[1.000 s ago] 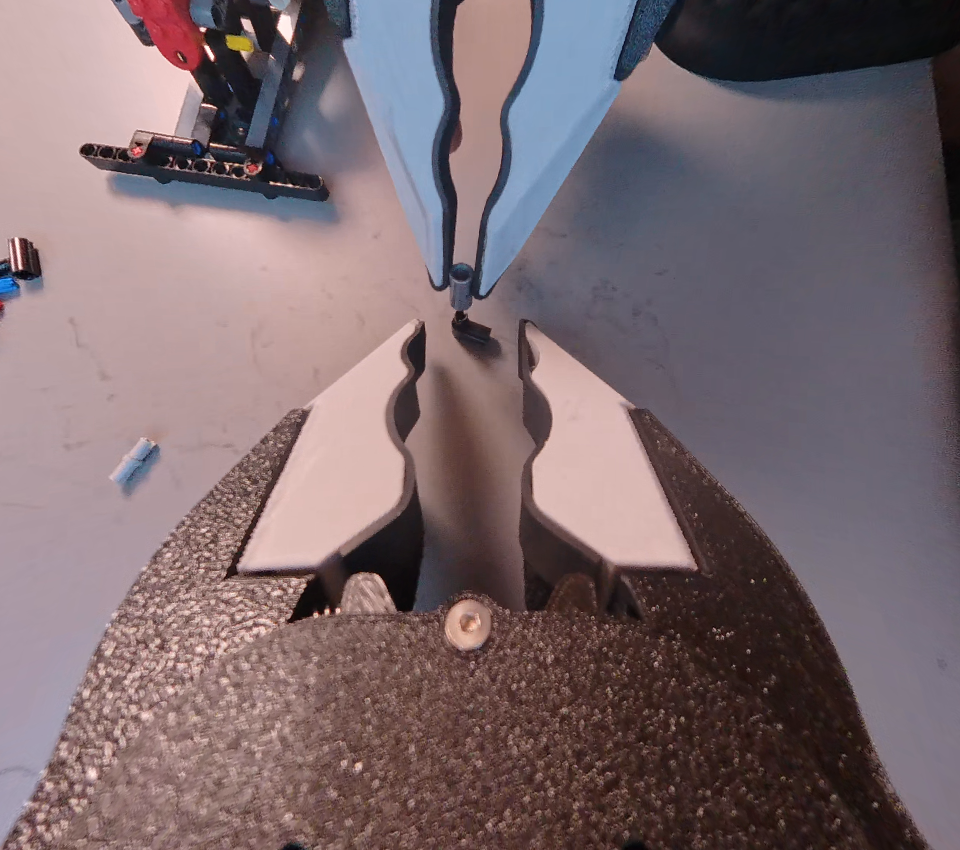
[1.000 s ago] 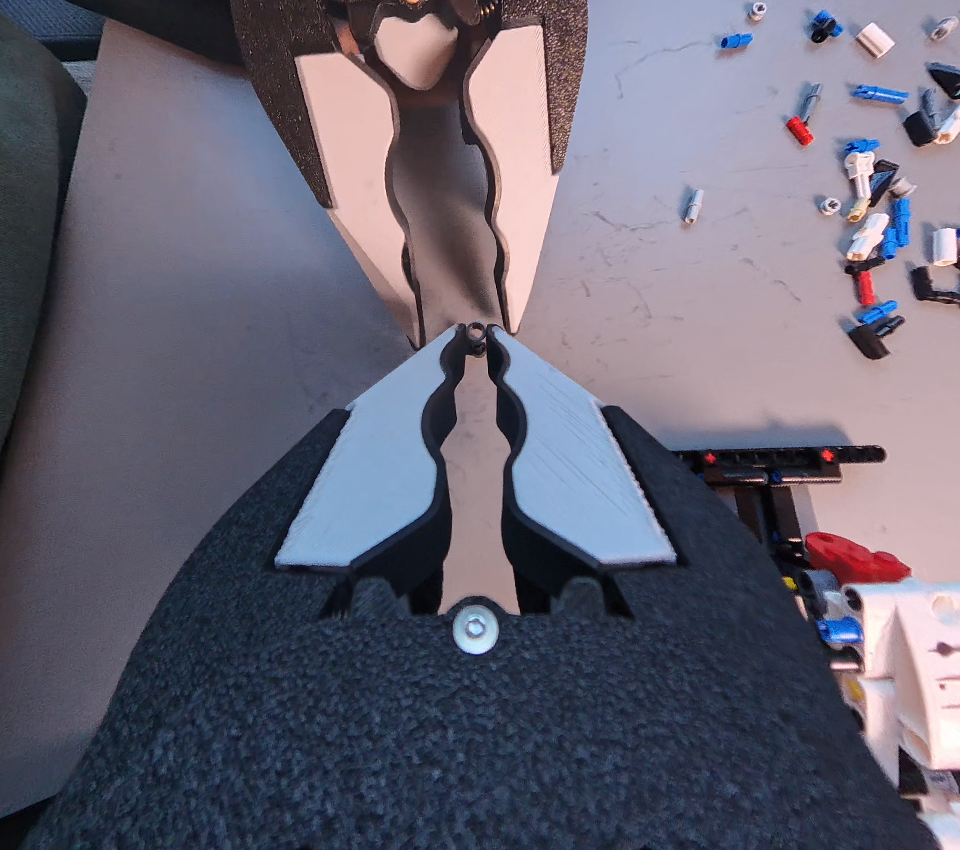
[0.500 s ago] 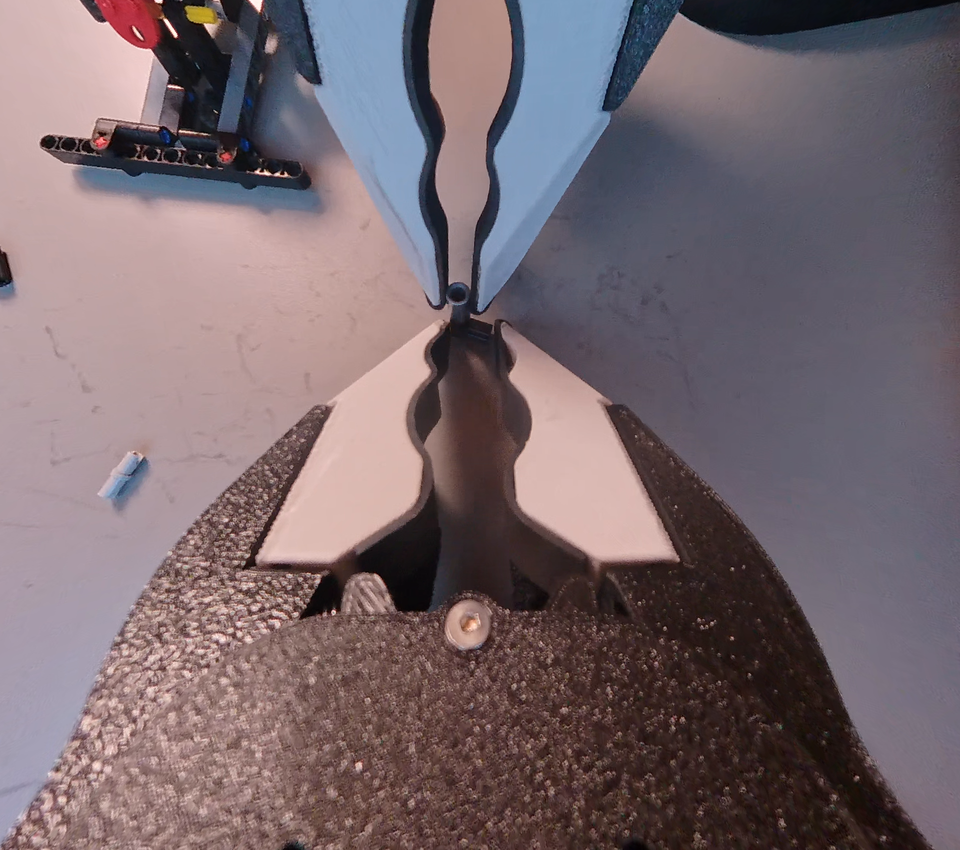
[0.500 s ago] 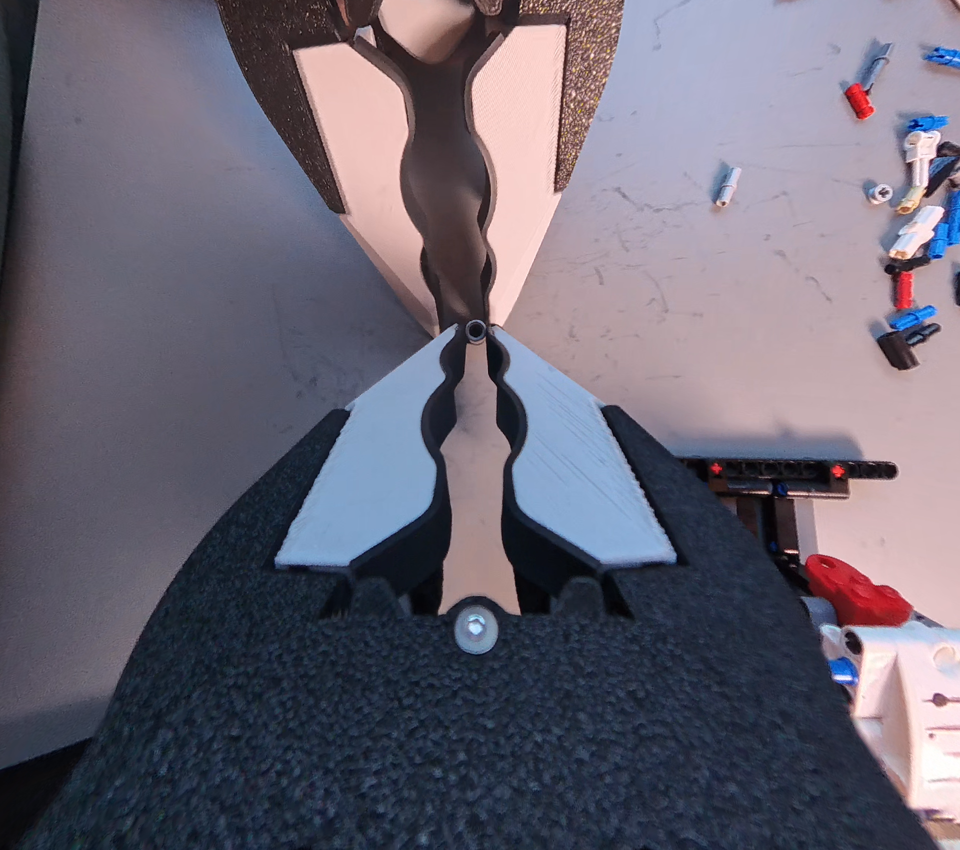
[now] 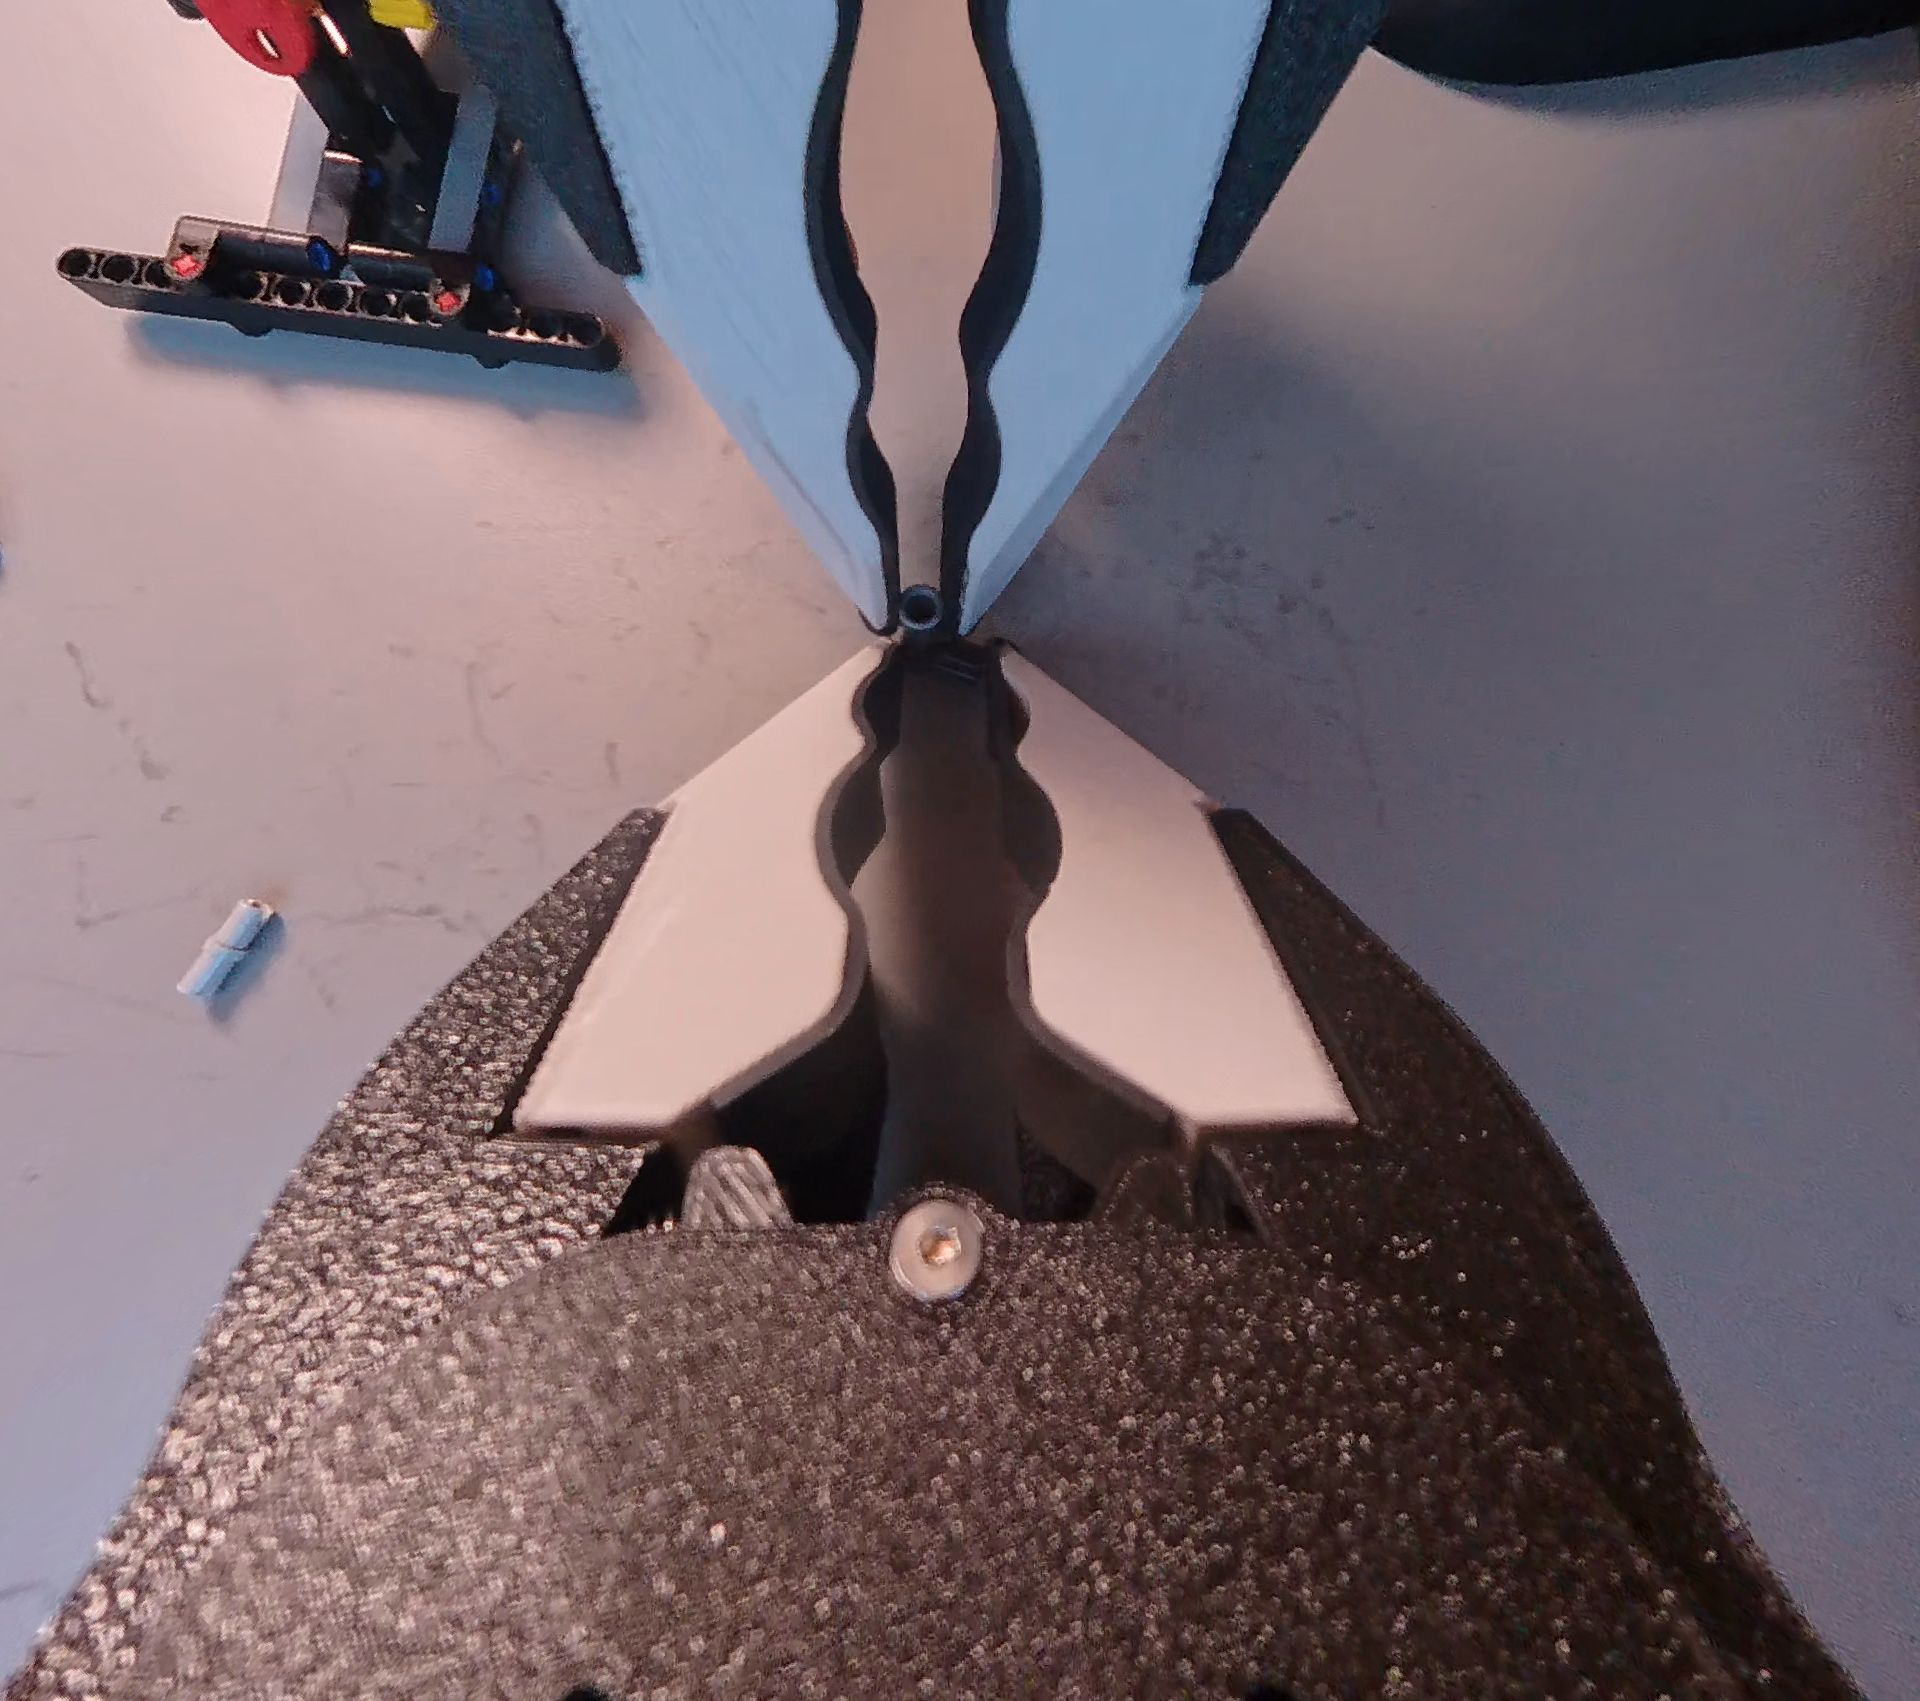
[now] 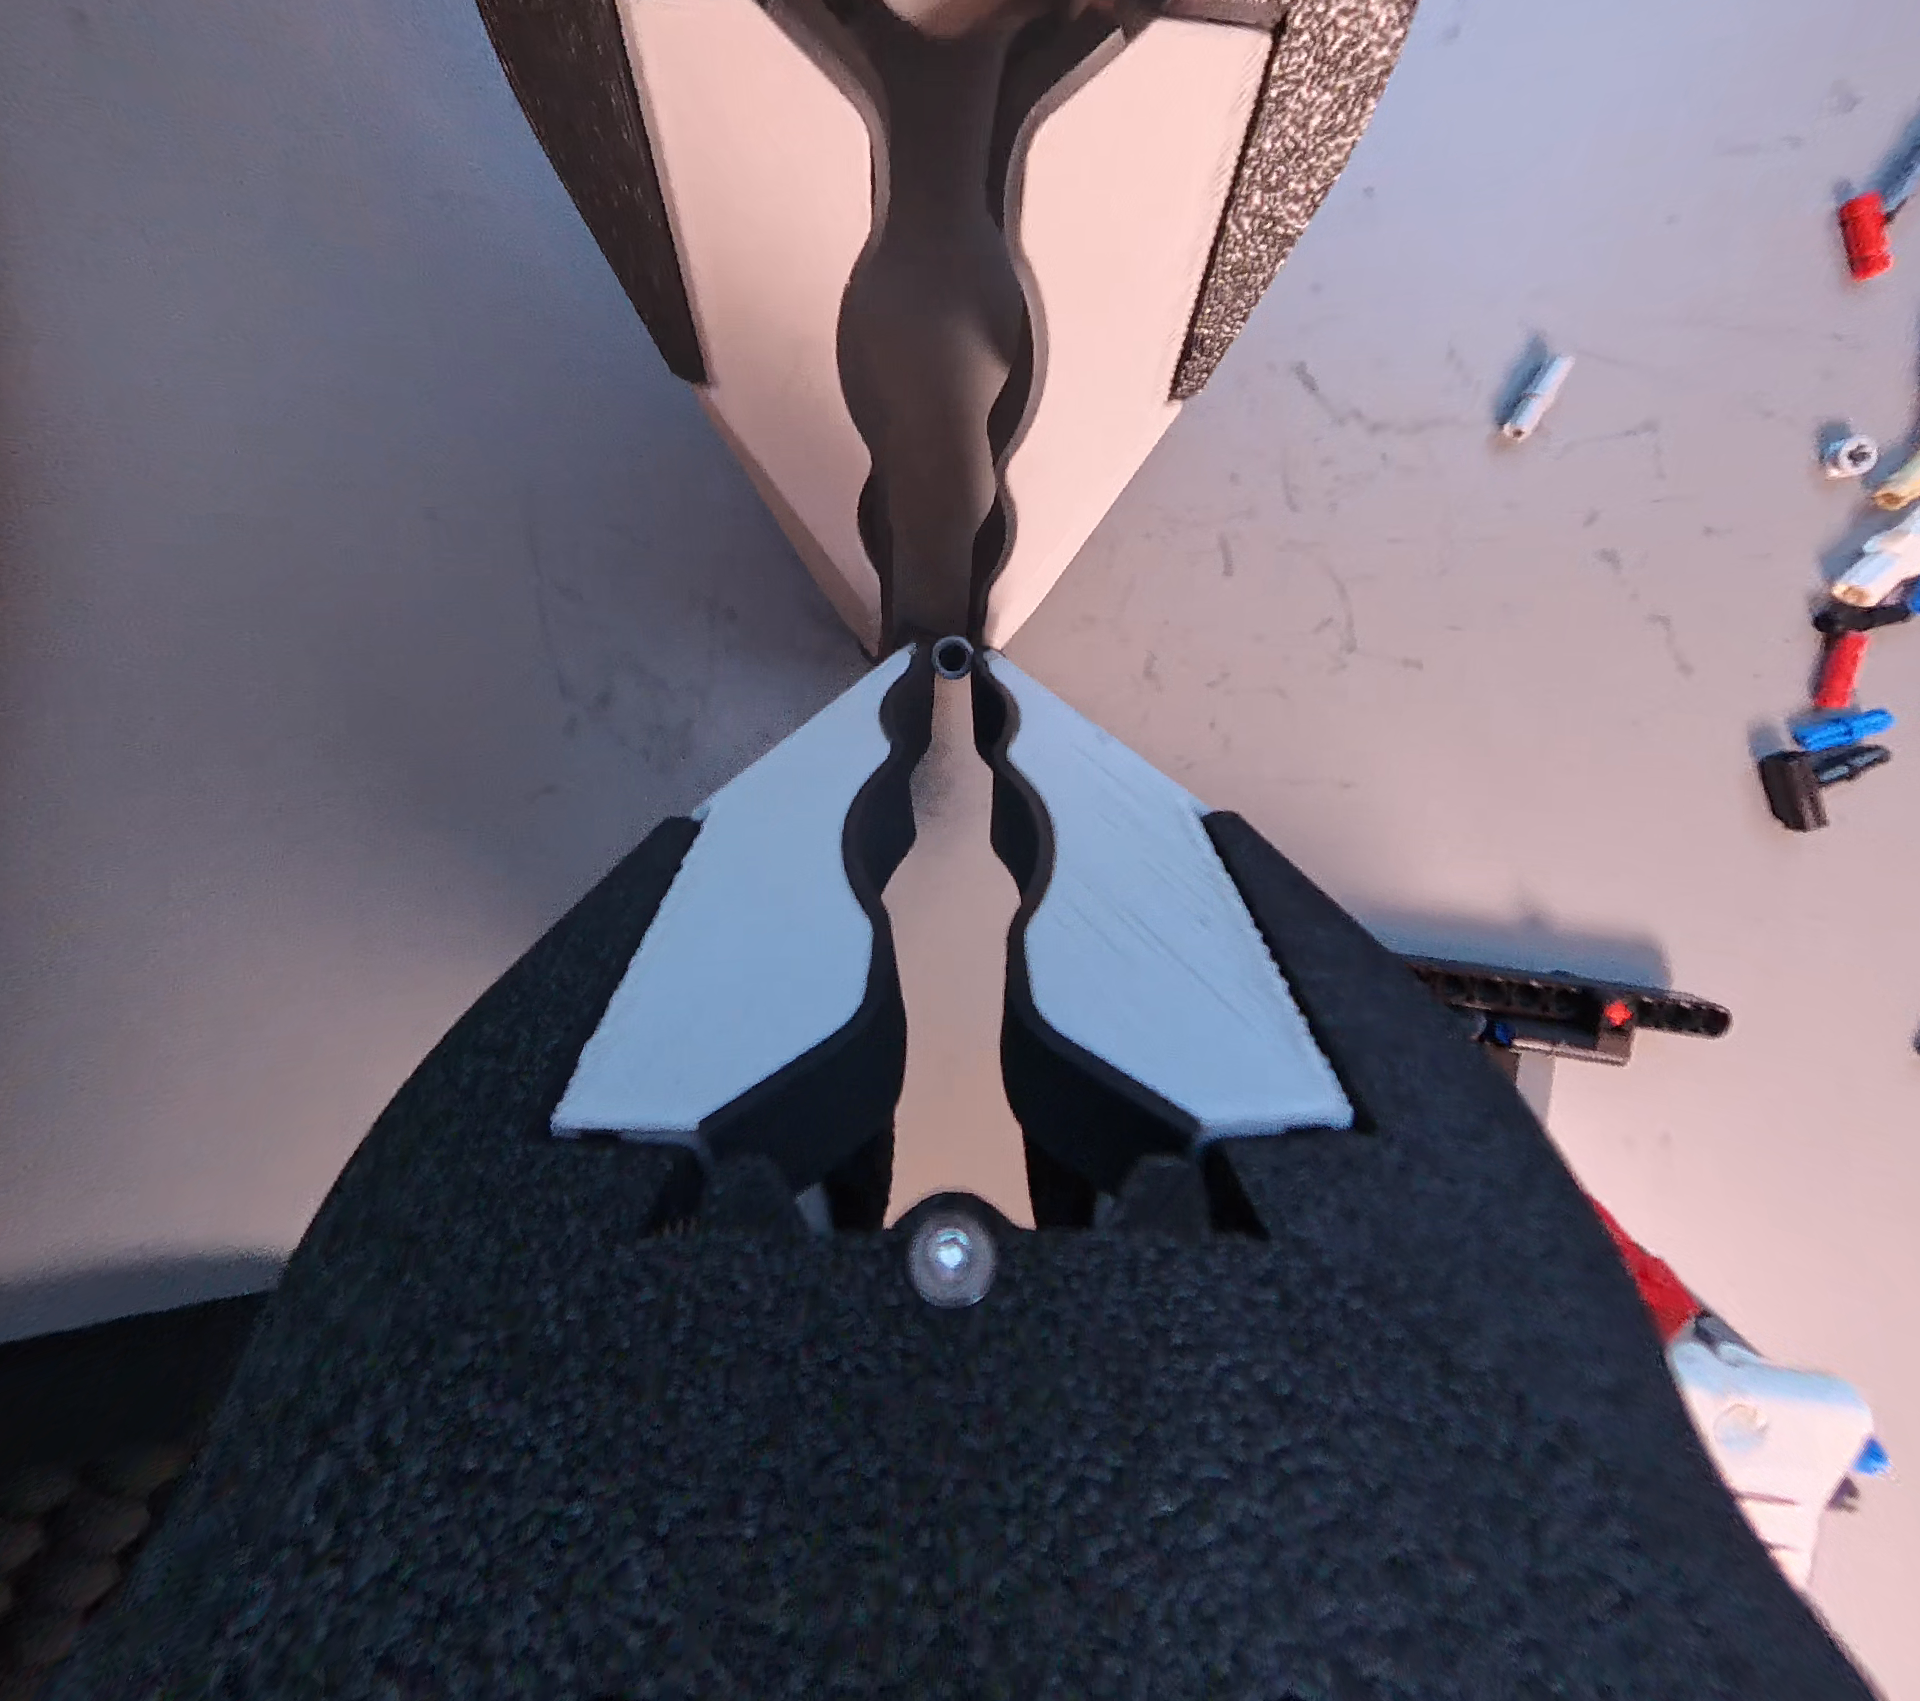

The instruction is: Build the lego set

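Hidden: the black piece point(image 5: 954, 670) at the left gripper point(image 5: 940, 664) tips is mostly covered; whether it is clamped cannot be told.
Right gripper point(image 6: 951, 659): closed on a small grey tube point(image 6: 951, 657), tip to tip with the left, above the table point(image 6: 1403, 716).
Model point(image 5: 332, 124): cut off at frame edge; black holed beam, red and white parts.
Loose parts point(image 6: 1849, 612): small blue, red, white pins, scattered.

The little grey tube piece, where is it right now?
The grey tube piece is pinched between the right gripper tips, nose to nose with the left gripper, above the table.
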The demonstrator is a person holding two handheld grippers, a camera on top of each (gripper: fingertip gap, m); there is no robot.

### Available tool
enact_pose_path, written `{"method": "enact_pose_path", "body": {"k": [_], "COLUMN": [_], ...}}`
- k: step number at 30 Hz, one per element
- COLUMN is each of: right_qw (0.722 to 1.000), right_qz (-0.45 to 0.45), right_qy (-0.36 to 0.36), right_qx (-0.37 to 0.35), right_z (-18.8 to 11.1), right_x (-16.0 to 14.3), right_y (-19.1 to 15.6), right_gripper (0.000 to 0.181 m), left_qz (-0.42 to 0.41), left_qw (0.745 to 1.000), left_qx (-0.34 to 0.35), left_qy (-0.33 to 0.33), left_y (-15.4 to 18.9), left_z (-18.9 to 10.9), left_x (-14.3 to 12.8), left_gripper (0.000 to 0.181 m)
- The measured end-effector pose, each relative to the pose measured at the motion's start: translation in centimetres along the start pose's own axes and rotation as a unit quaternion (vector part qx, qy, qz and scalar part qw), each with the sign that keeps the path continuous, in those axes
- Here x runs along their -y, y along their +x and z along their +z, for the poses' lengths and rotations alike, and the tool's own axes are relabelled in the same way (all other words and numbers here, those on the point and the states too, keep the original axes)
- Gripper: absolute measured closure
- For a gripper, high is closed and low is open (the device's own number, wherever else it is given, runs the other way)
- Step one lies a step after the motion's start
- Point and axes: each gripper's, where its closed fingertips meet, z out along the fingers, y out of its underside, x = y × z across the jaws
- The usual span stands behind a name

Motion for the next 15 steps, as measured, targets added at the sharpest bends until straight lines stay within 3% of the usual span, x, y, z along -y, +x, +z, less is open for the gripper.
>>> {"method": "enact_pose_path", "body": {"k": [1, 15], "right_qw": [1.0, 1.0], "right_qz": [0.001, 0.0], "right_qy": [0.004, 0.004], "right_qx": [0.002, -0.025], "right_z": [0.01, 0.07], "right_x": [-0.01, -0.11], "right_y": [0.0, 0.04], "right_gripper": [0.174, 0.174], "left_qz": [0.0, -0.005], "left_qw": [1.0, 1.0], "left_qx": [0.0, -0.005], "left_qy": [0.0, 0.0], "left_y": [0.0, 0.0], "left_z": [0.0, -0.01], "left_x": [0.0, -0.01], "left_gripper": [0.166, 0.166]}}
